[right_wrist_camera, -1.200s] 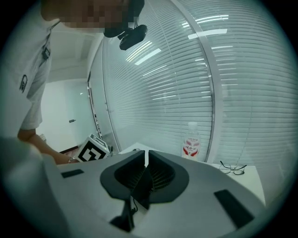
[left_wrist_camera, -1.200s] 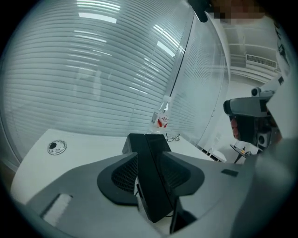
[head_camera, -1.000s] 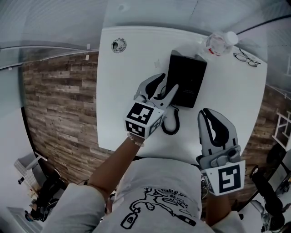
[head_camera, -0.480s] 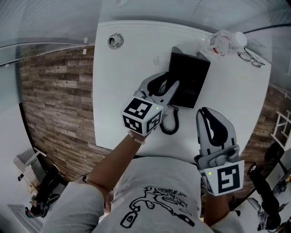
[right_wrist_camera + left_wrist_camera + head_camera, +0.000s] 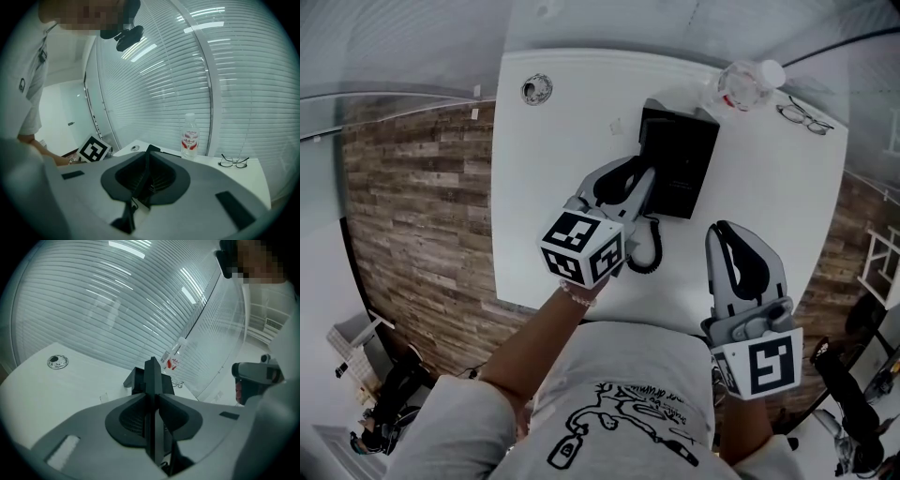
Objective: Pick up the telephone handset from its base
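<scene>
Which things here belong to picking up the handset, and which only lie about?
For the job: handset, telephone base, coiled cord, left gripper (jaws closing, handset between them).
Lying about: water bottle, glasses, round grommet, right gripper.

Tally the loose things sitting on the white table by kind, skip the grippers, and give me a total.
Telephone: 1
Water bottle: 1
Eyeglasses: 1
Total: 3

Cool, even, fairly bright light; heavy fisheye warp, dark corners, faint shadows.
</scene>
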Tool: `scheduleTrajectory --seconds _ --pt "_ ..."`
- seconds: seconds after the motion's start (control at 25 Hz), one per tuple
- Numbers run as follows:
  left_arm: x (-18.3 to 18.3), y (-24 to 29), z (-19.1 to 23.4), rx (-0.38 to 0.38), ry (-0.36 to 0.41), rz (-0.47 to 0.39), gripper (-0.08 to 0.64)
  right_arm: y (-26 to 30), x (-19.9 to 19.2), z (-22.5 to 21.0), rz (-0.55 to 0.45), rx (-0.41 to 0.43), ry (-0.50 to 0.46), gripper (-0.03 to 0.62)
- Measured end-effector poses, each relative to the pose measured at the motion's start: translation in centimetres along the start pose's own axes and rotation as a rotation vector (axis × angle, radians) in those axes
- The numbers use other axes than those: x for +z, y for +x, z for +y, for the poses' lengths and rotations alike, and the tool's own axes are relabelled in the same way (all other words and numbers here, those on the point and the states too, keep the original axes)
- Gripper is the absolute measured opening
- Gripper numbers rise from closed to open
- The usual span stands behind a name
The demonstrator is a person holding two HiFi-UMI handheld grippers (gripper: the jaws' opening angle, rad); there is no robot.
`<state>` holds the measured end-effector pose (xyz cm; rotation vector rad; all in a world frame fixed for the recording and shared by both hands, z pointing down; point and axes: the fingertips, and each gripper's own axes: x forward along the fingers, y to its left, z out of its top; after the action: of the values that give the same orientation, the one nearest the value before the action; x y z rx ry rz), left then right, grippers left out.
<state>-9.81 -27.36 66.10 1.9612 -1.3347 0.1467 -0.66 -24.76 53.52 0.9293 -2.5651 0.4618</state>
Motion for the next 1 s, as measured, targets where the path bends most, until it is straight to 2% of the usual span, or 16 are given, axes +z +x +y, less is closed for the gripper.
scheduleTrajectory --seconds 0.56,1.0 --pt "3.2 -6.1 -5.9 -0.033 0.029 -0.11 0.071 -5.0 3.6 0.3 -0.087 -0.041 -0.052 0.021" --pt "6.3 -11.9 -11.8 -0.043 0.086 -0.204 0.068 -10.2 7.6 1.2 -0.169 -0.054 -0.11 0.021"
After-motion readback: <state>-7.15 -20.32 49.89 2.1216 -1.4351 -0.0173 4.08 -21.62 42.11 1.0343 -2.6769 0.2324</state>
